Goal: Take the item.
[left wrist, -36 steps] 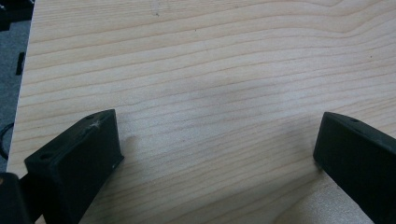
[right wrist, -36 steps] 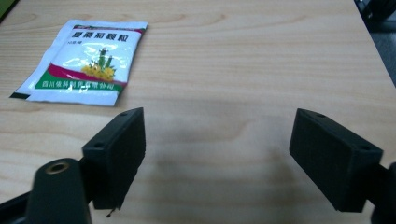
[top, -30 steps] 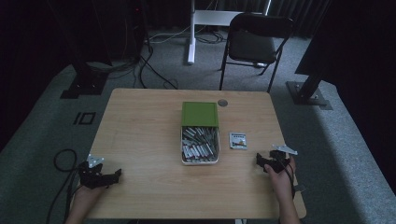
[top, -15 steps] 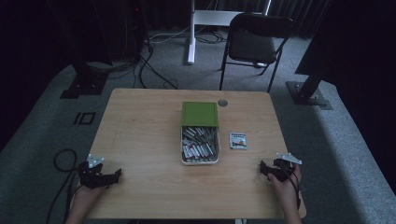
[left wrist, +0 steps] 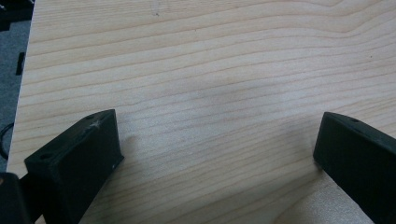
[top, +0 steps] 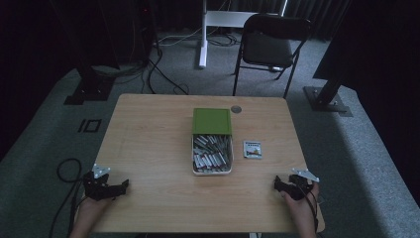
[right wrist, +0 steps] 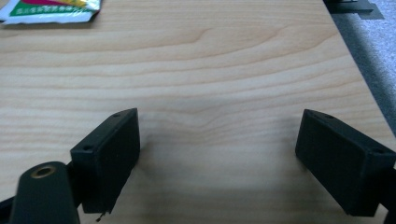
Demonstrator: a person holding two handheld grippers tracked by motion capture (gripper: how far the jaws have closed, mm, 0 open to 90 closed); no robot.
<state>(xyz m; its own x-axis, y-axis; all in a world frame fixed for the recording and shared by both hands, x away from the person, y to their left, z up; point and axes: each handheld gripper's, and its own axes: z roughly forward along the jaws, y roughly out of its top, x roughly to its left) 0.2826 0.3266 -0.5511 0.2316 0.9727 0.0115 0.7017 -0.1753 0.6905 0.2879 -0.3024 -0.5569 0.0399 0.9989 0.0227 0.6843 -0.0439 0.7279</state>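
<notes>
The right gripper [top: 278, 184] has drawn back from the packet [top: 252, 149] beside the battery tray [top: 195, 171], both grippers' jaws spread and empty, the left gripper [top: 124, 184] idle, so nothing is picked up.

**Pale wood, matt black, one green lid**

The worktop [top: 148, 144] is light, honey-toned wood with long wavy grain lines running across it. Both sets of tongs, left [top: 115, 187] and right [top: 283, 184], are matt black, each topped by a pale grey plate. The tray [top: 212, 171] is white-rimmed and filled with silvery-grey pieces; its lid [top: 212, 121] is plain leaf green. The small packet [top: 252, 149] is white with green print, plus touches of red and yellow in the right gripper view. The floor [top: 59, 114] is dull grey-green carpet. The folding chair [top: 270, 44] is black, and the stand [top: 203, 34] beside it is white.
</notes>
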